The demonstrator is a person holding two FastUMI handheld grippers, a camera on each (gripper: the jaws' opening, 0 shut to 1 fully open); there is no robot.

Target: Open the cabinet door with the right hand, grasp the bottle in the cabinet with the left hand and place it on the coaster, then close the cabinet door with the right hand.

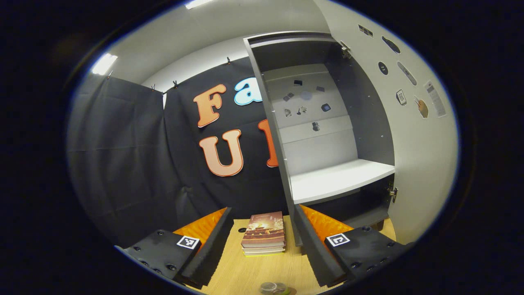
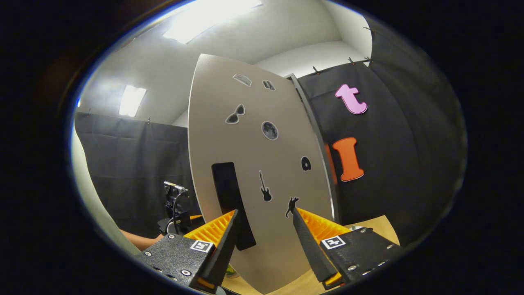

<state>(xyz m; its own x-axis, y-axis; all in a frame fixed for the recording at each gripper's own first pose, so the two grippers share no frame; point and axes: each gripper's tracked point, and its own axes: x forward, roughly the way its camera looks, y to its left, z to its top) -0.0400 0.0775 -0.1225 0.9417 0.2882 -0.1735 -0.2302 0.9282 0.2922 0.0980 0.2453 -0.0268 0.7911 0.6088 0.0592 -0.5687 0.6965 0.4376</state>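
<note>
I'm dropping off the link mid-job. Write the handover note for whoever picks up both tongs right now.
Left tongs: open, empty, over the table, facing the cabinet.
Right tongs: open, at the cabinet door, black handle by one finger, not gripped.
Door stands wide open; shelf is bare.
Round clear-and-green thing at the table's near edge: probably the bottle on the coaster, too cropped to confirm.
Done: door opened, bottle apparently out.
Left: confirm placement, close the door with the right.
</note>
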